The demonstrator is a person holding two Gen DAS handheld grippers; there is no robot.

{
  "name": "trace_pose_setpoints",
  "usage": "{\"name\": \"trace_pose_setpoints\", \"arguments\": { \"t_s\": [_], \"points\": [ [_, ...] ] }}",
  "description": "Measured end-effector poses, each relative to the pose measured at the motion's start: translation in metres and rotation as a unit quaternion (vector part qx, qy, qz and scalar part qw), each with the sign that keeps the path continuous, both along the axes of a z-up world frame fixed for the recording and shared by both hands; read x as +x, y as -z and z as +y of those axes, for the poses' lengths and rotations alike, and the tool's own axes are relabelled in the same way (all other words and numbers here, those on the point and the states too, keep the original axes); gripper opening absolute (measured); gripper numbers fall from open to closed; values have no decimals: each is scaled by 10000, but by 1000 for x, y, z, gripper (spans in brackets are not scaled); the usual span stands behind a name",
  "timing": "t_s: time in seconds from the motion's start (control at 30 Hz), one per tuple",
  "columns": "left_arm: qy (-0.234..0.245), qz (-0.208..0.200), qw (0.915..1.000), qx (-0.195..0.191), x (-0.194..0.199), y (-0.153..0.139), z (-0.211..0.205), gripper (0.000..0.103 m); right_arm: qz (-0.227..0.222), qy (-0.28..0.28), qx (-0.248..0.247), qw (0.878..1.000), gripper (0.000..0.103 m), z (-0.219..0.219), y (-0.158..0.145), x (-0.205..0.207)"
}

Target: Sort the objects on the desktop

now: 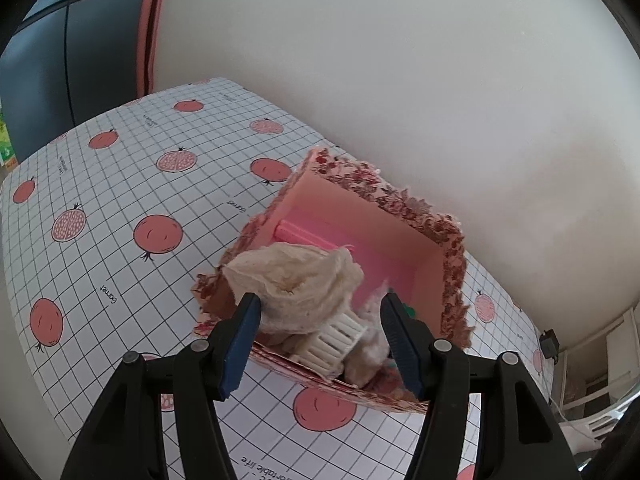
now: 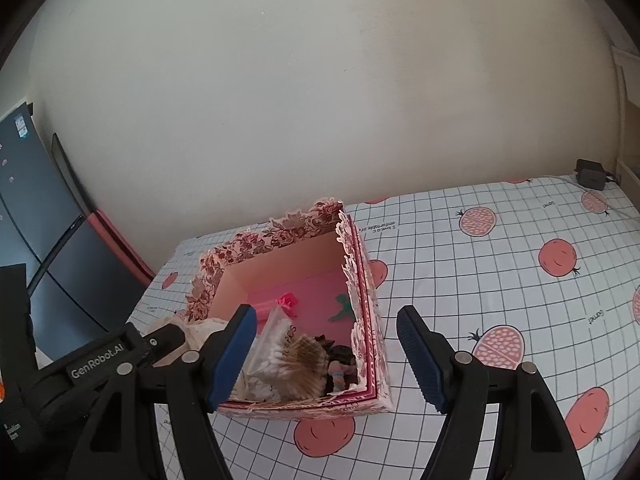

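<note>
A pink floral box [image 1: 452, 272] stands open on the table by the wall. A crumpled cream cloth [image 1: 296, 276] lies over its near-left corner, on top of a white comb [image 1: 336, 340]. My left gripper [image 1: 320, 300] hangs open just above that cloth, and its pads do not press on it. A pink item [image 1: 304, 236] lies on the box floor. In the right wrist view the box [image 2: 280, 236] also holds a bag of cotton swabs [image 2: 276, 344], a green piece [image 2: 342, 308] and dark small items. My right gripper [image 2: 326, 313] is open over the box's near-right part.
The pomegranate-print tablecloth [image 2: 520, 280] stretches right of the box. A black power adapter [image 2: 590, 174] with a cable sits at the far right edge. A dark cabinet [image 2: 24, 200] stands left of the table, and the left gripper's body [image 2: 100, 364] is close beside my right one.
</note>
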State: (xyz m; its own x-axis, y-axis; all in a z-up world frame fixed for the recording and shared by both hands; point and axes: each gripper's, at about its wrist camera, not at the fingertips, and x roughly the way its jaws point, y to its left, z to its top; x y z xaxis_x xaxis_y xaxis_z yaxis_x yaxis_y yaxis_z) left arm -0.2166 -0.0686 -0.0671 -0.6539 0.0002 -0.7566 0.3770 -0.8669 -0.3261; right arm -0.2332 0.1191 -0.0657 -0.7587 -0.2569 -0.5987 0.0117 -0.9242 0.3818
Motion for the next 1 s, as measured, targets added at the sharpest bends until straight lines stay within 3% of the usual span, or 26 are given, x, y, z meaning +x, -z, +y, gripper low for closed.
{"name": "trace_pose_setpoints", "arguments": {
  "t_s": [0.23, 0.33, 0.63, 0.73, 0.87, 1.0],
  "points": [
    [233, 17, 9996, -165, 2, -10, 19, 65, -151, -163, 133, 9997, 82, 5, -6, 2],
    [260, 60, 9994, -219, 3, -14, 25, 78, -95, -199, 259, 9994, 84, 8, -14, 9],
    [262, -11, 9993, -278, 10, -20, 37, 78, -173, -144, 499, 9985, 96, 38, -24, 25],
    [462, -49, 9987, -207, 7, -22, 44, 79, -299, -51, 682, 9972, 99, 48, -19, 27],
    [526, -117, 9964, -651, 6, -25, 63, 86, -283, 296, 344, 9986, 101, 72, -17, 33],
    [670, -116, 9962, -545, 6, -26, 79, 86, -428, 582, 537, 9959, 101, 90, -17, 40]
  ]
}}
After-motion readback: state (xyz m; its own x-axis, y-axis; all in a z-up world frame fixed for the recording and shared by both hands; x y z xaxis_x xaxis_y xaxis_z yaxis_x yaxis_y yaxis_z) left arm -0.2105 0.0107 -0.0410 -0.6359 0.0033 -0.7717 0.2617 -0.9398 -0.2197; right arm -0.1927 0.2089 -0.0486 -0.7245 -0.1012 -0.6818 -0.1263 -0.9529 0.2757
